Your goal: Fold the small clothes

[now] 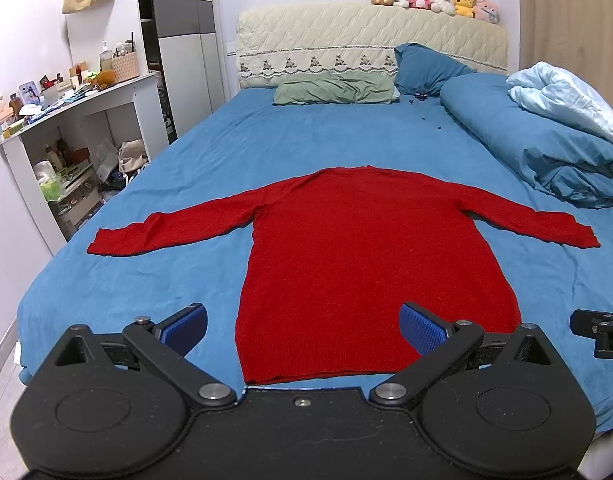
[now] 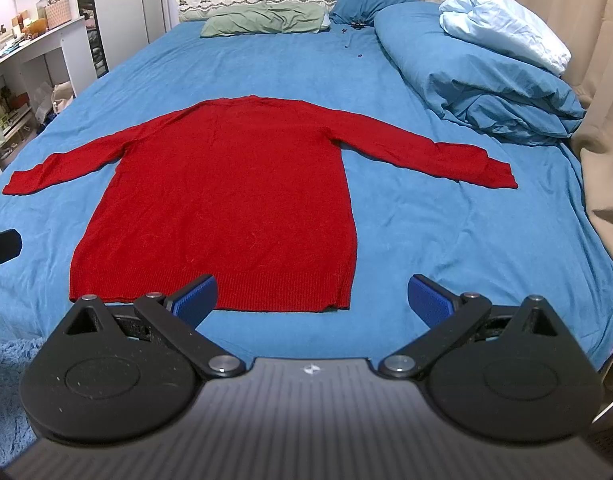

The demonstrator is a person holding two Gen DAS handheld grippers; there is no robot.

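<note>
Both grippers are spread wide with nothing between the blue pads, hanging just off the foot of the bed. The left gripper (image 1: 302,326) sits square over the lower-left part of the hem, one pad (image 1: 420,328) in line with the fabric and the other (image 1: 186,328) out over bare sheet. The right gripper (image 2: 312,300) is lined up with the hem's right corner, its left pad (image 2: 196,300) over the ribbing and the other pad off to the side.

The red sweater (image 1: 370,264) is laid out flat on the blue bedsheet (image 1: 126,280), hem nearest the fingers, neck pointing away toward the green pillow (image 1: 334,88). So its long axis runs straight away from both grippers, with the sleeves stretched out sideways across that axis. Left sleeve (image 1: 166,232) is closer to the left gripper, right sleeve (image 2: 438,156) closer to the right one, so I'd guess each side takes its own sleeve first. The hem is the nearest edge for both.
</note>
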